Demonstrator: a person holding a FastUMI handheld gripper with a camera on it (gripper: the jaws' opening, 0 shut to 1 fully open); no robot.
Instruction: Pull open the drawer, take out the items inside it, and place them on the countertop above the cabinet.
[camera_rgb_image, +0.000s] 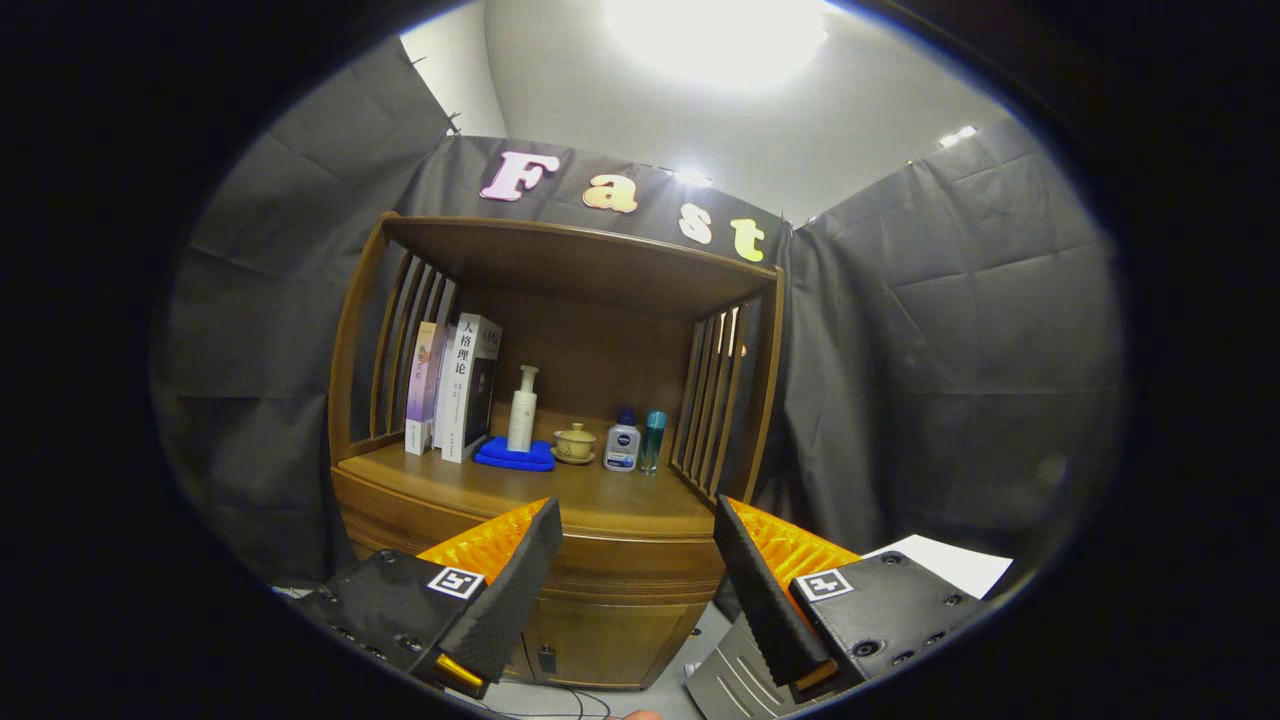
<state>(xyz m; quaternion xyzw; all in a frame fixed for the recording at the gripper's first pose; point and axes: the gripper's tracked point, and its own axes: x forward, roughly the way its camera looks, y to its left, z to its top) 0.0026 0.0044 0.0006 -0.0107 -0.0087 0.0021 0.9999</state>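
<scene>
Drawer (640, 572): closed, its front running across the wooden cabinet (560, 480) just under the countertop (600, 500), framed between the two fingers.
Gripper (635, 590): fingers spread wide apart, nothing between them, short of the cabinet.
Countertop items: books (455, 390) at left, pump bottle (522, 410) on blue cloth (515, 456), small lidded cup (575, 443), two small bottles (635, 443).
Right of cabinet: white sheet (945, 562).

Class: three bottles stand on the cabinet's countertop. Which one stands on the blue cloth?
The tall white pump bottle. It stands on the blue cloth; the other two stand on bare wood. The open tongs hold nothing.
</scene>
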